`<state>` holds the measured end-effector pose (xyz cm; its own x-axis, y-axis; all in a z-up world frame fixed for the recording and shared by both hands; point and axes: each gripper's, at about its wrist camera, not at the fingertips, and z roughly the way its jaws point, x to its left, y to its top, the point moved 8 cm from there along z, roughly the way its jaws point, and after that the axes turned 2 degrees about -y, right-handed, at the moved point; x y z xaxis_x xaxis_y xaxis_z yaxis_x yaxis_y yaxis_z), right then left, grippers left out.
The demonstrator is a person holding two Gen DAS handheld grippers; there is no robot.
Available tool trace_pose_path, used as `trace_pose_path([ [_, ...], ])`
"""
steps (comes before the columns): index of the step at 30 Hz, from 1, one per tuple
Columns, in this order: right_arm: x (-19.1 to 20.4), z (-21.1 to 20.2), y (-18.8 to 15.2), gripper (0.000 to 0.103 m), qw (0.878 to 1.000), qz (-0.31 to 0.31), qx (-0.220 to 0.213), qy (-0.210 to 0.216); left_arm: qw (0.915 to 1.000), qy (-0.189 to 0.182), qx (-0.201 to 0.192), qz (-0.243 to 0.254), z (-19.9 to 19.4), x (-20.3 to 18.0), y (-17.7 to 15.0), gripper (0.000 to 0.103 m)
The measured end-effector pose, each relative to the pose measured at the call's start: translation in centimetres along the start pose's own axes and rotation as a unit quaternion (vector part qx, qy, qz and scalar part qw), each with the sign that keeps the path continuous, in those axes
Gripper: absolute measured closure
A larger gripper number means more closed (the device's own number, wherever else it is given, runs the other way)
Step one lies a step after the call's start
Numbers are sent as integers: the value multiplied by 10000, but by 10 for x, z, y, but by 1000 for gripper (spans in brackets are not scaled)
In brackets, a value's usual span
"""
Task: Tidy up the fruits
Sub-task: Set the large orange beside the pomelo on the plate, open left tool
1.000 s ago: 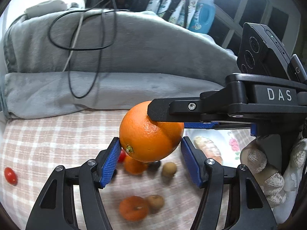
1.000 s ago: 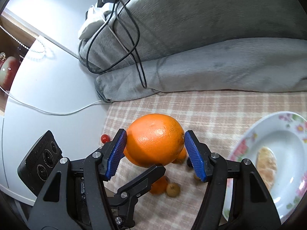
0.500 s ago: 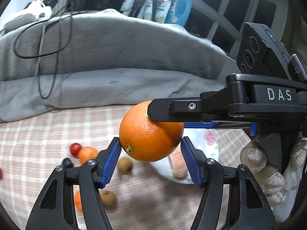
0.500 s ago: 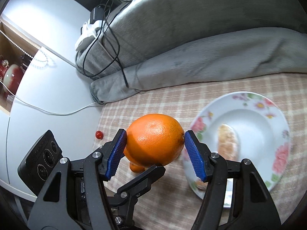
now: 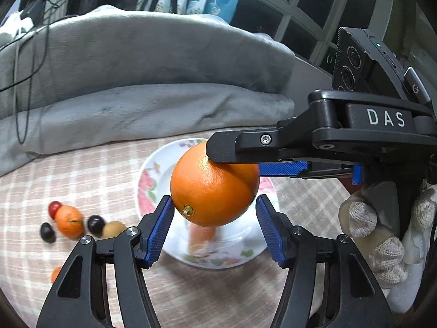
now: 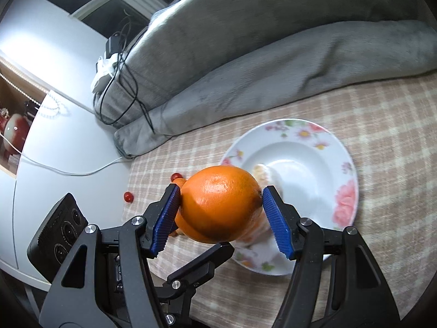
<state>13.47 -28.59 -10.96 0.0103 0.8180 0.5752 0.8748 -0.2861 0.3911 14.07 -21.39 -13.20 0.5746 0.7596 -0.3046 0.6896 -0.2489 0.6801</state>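
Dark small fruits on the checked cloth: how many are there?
2. One dark fruit lies left of the small tangerine, the other right of it. The big orange may hide more.

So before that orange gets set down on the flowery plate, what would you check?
1. Right gripper hold: its jaws press both sides of the orange. Ok.
2. Left gripper hold: only its jaw tips meet the orange's lower edge. Cannot tell.
3. Plate lined up: it shows right behind the orange in both views. Ok.
4. Room on plate: one peeled piece lies there, with bare white beside it. Ok.
5. Height above plate: cannot tell.
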Motion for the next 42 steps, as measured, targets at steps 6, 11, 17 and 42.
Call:
trace_pose_path([
  [6,-15,-8,2,37,9999,111,-90,-4,9999,-102,111,69,6,-8,-5,43],
  [11,-20,-18,9,38,9995,117,-307,-14,9995,-224,146,146,10,-18,-8,44],
  [17,-16,-29,16,38,9986,-6,-518,-119,9994,-278,17,224,-1,-25,-4,44],
  [42,3,-19,4,38,9920,-865,-721,-563,9988,390,-293,9,-68,39,-30,43],
])
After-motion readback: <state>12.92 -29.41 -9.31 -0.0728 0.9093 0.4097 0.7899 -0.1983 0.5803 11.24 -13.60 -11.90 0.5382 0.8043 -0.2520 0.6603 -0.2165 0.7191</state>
